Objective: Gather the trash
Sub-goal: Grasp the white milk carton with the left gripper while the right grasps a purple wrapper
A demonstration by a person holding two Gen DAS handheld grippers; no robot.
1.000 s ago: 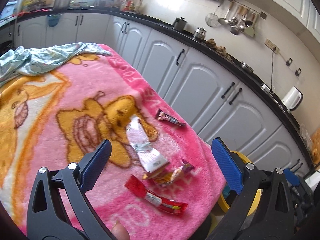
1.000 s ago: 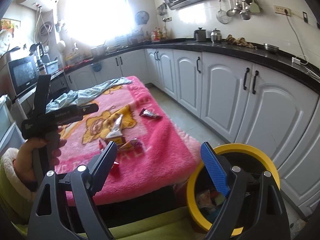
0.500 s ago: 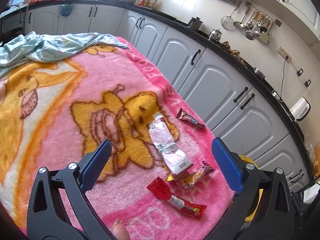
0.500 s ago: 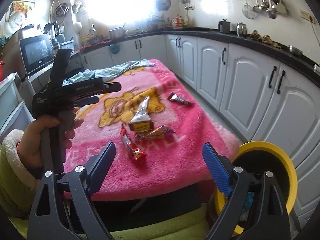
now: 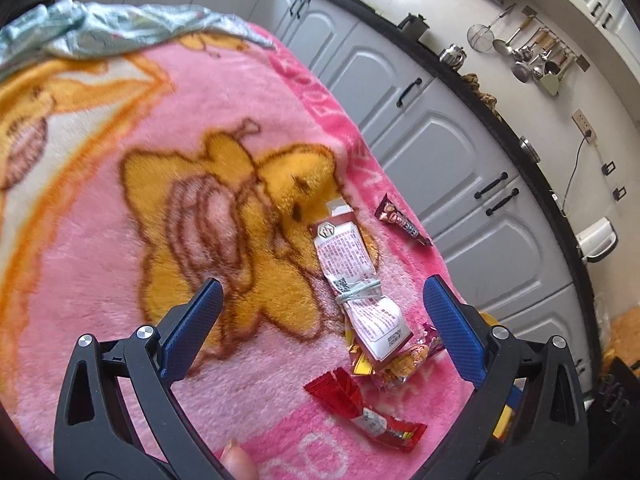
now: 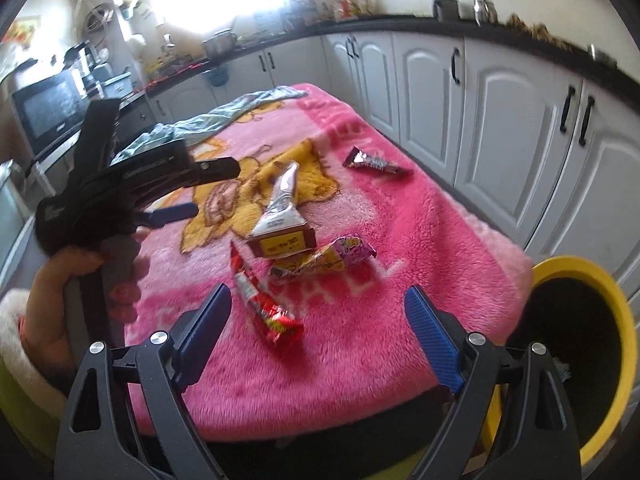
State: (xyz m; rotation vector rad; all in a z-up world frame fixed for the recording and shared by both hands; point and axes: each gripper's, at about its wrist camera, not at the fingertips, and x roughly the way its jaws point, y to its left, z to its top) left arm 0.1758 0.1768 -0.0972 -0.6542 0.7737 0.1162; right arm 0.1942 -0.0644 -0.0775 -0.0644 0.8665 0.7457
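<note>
Both tongs are spread wide and pinching nothing: left tongs [image 5: 320,320] hover over the pink blanket [image 5: 248,128] on the tabletop, right tongs [image 6: 320,332] hang over its near edge, jaws narrowing slightly. Trash lies on the blanket: red wrapper [image 6: 264,300] nearest the right tongs, yellow-pink wrapper [image 6: 324,256] touching the silver pouch [image 6: 282,216], dark wrapper [image 6: 370,162] apart, farther back. Yellow-rimmed bin [image 6: 600,280] stands just beside the tabletop's right corner.
</note>
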